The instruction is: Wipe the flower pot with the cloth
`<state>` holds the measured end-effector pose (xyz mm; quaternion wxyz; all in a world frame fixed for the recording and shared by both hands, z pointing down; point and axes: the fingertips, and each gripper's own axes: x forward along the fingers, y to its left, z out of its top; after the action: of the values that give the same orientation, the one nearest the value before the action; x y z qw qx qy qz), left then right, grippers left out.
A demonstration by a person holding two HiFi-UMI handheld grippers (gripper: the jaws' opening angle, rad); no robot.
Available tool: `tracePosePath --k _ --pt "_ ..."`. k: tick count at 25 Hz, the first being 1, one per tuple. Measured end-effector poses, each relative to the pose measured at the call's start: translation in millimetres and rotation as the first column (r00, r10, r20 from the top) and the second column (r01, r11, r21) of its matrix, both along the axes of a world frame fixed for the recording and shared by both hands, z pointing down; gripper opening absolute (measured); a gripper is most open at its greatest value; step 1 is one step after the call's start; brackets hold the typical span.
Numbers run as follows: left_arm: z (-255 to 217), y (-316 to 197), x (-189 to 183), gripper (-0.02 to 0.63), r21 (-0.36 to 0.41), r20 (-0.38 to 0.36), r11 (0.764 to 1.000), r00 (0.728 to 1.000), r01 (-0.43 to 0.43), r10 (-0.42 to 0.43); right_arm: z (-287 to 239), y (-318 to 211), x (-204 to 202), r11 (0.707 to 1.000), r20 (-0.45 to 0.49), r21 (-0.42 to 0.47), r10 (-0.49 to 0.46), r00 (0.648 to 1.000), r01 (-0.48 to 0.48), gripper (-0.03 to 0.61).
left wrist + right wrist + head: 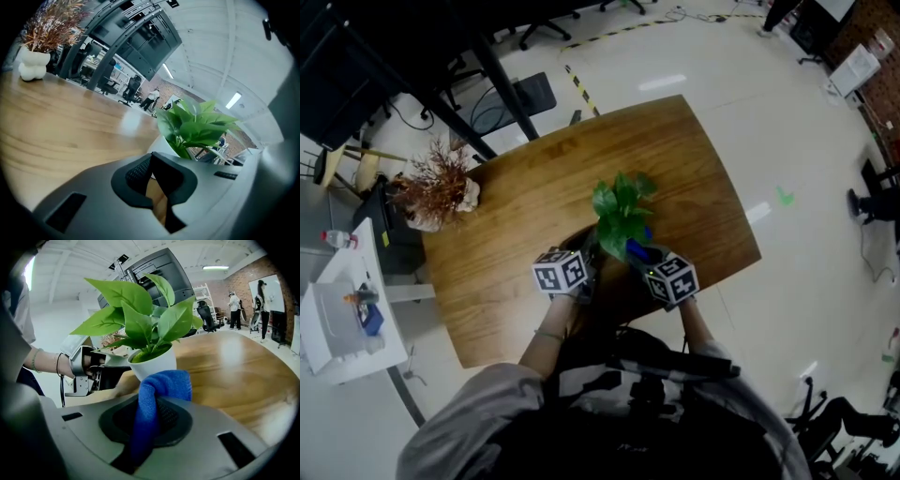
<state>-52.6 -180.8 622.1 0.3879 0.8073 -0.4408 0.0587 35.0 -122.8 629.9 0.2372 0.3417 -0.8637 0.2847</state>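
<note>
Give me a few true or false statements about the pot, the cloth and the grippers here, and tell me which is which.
1. The right gripper is shut on a blue cloth. True.
2. The pot lies on its side. False: it stands upright on the table.
3. The pot is white and holds a green plant. True.
4. The dried plant touches the pot. False: it stands apart, near the table's far left corner.
5. The pot sits between the right gripper and the left gripper. True.
</note>
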Motion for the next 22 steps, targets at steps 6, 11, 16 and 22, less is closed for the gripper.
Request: tracePosePath --k 6,11,16,22 --pt "3.3 16.2 10.4 0.006 -0.023 0.016 0.999 0.999 -0.045 0.045 -9.5 -3.1 25.0 0.997 -0.013 0.022 0.076 0.997 -0.075 0.057" --pt "2.9 20.1 20.9 0.006 -0.025 -0.001 0.997 0.997 -0.074 0.074 -30.7 -23.6 45.4 0.99 -0.036 0.094 0.11 0.993 -0.106 0.057" --pt "3.5 17.2 20.3 0.006 -0.024 -0.01 0.997 0.997 -0.072 0.072 -49.1 -34.0 31.3 0.988 -0.034 0.149 0.04 0.999 -0.034 0.057" --pt "2.2 4.4 5.8 0.006 -0.01 -0.018 1.0 1.0 -0.009 0.009 -38.0 -23.4 8.9 0.994 -0.03 0.112 0.006 1.0 -0.002 0.057"
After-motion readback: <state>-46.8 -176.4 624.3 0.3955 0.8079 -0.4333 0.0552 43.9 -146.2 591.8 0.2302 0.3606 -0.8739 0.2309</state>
